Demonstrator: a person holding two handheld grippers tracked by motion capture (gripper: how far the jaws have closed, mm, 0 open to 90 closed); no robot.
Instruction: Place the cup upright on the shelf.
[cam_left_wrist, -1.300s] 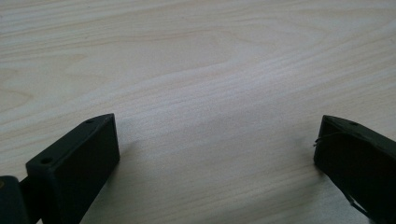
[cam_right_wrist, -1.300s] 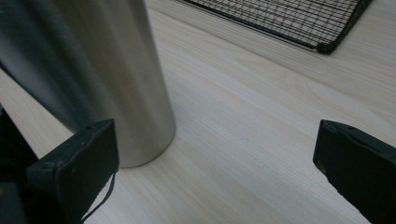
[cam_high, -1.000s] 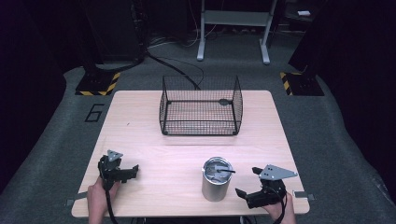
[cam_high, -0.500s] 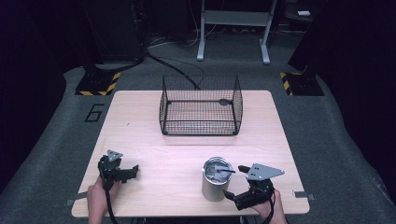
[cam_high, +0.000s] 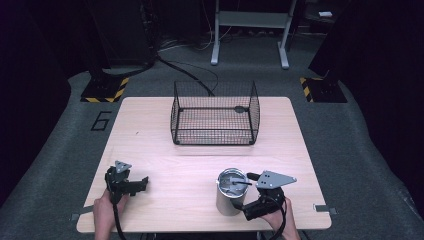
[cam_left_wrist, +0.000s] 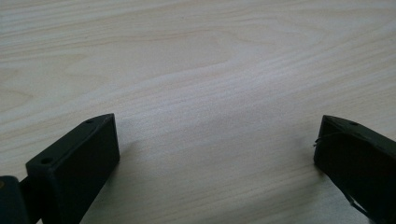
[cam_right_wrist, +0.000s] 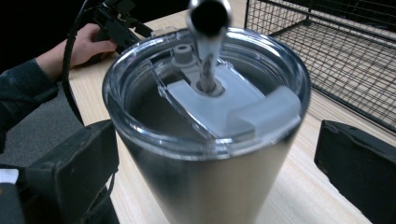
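A black wire basket (cam_high: 215, 114) stands at the far middle of the light wooden bench (cam_high: 165, 150), well apart from the steel tumbler (cam_high: 230, 192). The tumbler, with clear lid and metal straw (cam_right_wrist: 205, 42), stands between the spread jaws of the right hand-held gripper (cam_right_wrist: 215, 158), near the front edge. The left hand-held gripper (cam_left_wrist: 215, 154) rests spread on bare wood. The room around is dark.

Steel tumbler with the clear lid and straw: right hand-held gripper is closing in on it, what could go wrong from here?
The stainless steel tumbler stands between the open jaws of the right hand-held gripper, high on its body. Squeezing near the clear plastic lid may slip or tip it. The metal straw could swing during lifting. The black wire basket has tall walls to clear.
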